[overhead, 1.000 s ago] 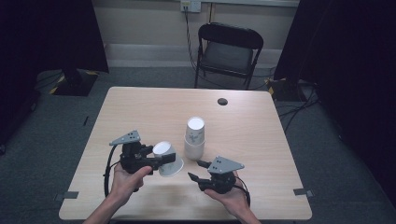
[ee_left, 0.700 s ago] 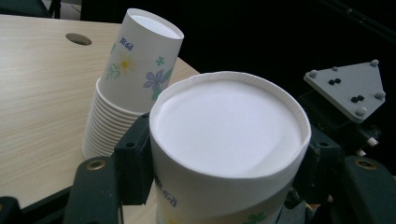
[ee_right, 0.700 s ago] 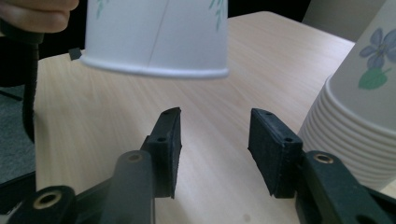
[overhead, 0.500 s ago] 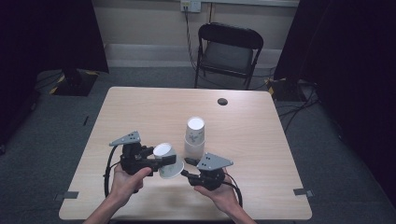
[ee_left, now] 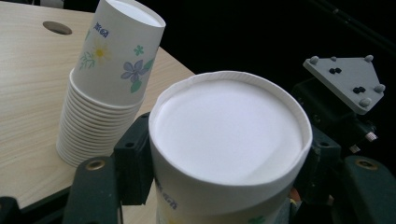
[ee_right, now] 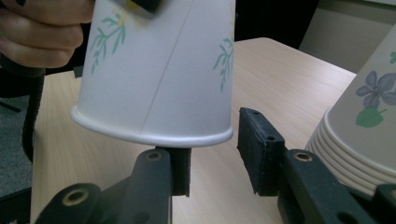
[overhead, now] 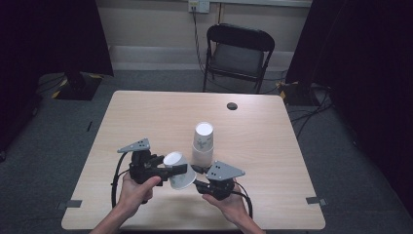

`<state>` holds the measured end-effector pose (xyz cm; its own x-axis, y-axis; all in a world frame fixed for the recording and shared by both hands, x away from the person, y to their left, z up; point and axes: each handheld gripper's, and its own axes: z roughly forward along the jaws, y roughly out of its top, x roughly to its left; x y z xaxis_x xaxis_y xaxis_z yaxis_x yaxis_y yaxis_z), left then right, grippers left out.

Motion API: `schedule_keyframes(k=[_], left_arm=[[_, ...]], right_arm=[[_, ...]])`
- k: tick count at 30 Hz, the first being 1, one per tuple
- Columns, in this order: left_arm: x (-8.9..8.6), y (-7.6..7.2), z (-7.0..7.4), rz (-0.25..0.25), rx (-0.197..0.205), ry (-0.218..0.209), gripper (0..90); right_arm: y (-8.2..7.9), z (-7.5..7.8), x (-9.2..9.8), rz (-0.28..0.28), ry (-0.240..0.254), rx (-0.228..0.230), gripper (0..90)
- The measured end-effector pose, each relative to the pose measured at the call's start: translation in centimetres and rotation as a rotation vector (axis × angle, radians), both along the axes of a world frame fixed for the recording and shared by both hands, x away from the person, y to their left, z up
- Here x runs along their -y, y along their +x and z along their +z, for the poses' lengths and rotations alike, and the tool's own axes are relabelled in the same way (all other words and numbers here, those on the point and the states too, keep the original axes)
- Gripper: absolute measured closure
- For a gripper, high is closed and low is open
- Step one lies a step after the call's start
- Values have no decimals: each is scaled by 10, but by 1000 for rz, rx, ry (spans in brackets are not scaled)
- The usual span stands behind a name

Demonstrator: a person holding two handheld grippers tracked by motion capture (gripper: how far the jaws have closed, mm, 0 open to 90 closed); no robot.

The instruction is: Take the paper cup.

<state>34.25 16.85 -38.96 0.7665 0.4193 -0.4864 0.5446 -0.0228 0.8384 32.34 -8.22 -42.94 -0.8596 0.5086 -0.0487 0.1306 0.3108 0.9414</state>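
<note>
Low in the high view, slightly left of centre: left gripper clamped on a single paper cup, held off the bench, upside down and tilted, base up and toward the upper left of the frame, rim toward the lower right. In the left gripper view, cup filling the lower middle of the frame, white base facing the camera, one black finger pressed against its left wall and the other against its right wall; fingers about half open, spread to the width of the cup's narrow end.

Just right of the cup in the high view: right gripper, fingers pointing toward the cup's rim. In the right gripper view, cup hanging in the upper left and middle of the frame, rim at mid height. Left finger directly under the rim, seemingly at it; contact not clear. Right finger just right of the rim and clear of it. Fingers just been closing, still partly open, gripping nothing yet, rim's right edge above the gap.

Stack of cups upside down on the bench at mid frame in the high view, just above both grippers; same stack at upper left in the left gripper view and at the right edge in the right gripper view.
</note>
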Motion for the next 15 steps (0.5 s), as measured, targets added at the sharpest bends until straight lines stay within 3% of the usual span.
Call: schedule_keyframes(k=[6, 12, 15], left_arm=[[-1, 0, -2, -12, -11, -15, 345], [-1, -2, -3, -39, -23, -23, 346], [1, -3, -5, -66, -40, -36, 350]], right_arm=[[0, 0, 2, 2, 17, 19, 634], [-1, 3, 6, -10, 27, 83, 611], [-2, 1, 8, 3, 38, 92, 621]])
